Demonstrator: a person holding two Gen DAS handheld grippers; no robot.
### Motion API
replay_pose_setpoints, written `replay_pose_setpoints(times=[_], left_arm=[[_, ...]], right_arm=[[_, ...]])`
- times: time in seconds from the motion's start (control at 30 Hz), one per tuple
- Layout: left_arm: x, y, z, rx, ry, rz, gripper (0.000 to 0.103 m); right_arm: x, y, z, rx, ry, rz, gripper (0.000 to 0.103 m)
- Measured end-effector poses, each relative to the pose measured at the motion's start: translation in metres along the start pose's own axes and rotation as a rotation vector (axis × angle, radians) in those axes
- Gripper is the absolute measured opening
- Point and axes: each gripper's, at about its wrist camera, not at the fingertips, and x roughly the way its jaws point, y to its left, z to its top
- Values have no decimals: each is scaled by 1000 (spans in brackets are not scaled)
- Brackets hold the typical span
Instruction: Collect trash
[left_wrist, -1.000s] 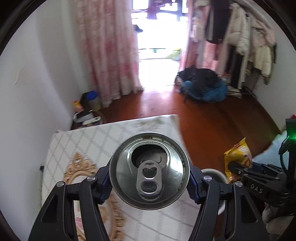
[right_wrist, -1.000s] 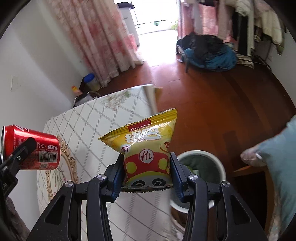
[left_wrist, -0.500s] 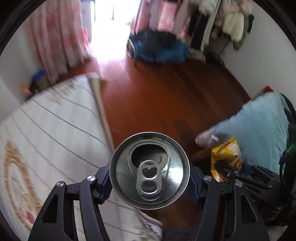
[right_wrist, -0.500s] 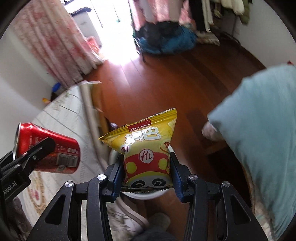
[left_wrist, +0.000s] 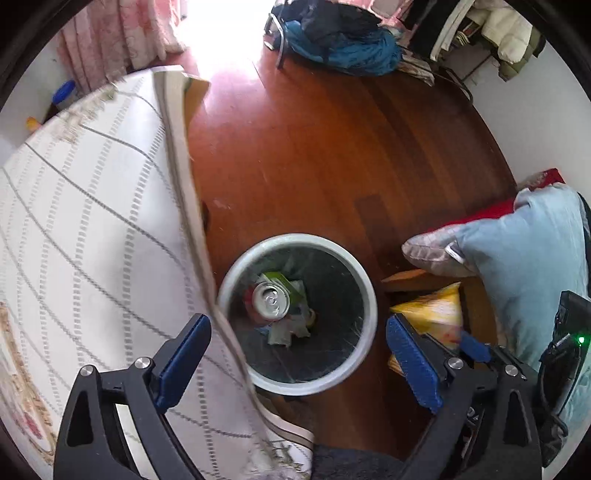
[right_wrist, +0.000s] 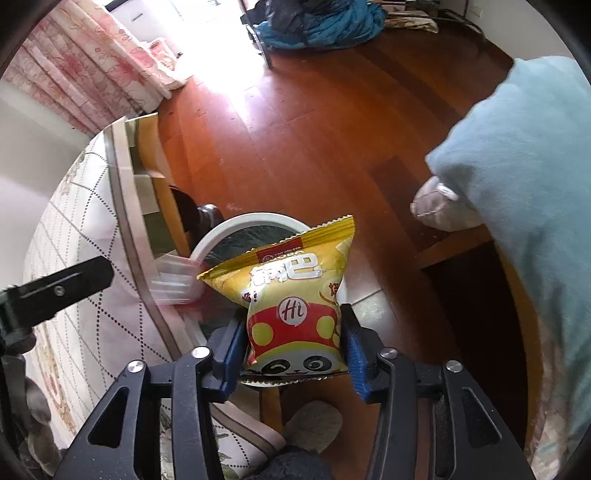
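Your left gripper (left_wrist: 298, 354) is opening wide over the white bin (left_wrist: 365, 332), and there is nothing between its blue pads now. The can (left_wrist: 271, 299) is down inside the bin, on top of the other trash. Your right gripper (right_wrist: 293, 352) is opening too, but the yellow snack bag (right_wrist: 291, 295) is between its pads and has not dropped out. I cannot tell if the pads press on it or just touch it. The bag is over the near edge of the bin, not the middle. It is light and floppy, so it could catch on a pad, or slide down the wrong way and land on the floor (right_wrist: 314, 122). It could also hit the rim and tip out next to the table (right_wrist: 92, 295).
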Motion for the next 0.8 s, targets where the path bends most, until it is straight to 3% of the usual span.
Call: replay_pose_setpoints(times=[0.1, 0.17, 0.3, 0.4, 0.8], left_arm=[[-19, 4, -6, 8, -52, 51, 97], [-35, 6, -14, 18, -91, 96, 97], [-61, 10, -40, 37, -160, 194, 97], [-81, 12, -63, 41, -193, 221, 97], [-173, 22, -140, 54, -300, 190, 97]], right_arm=[[-3, 3, -4, 5, -2, 23, 94], [-7, 7, -7, 5, 1, 8, 102], [-28, 16, -23, -25, -17, -61, 103], [-51, 23, -38, -42, -37, -91, 103], [-178, 68, -119, -107, -152, -36, 103]])
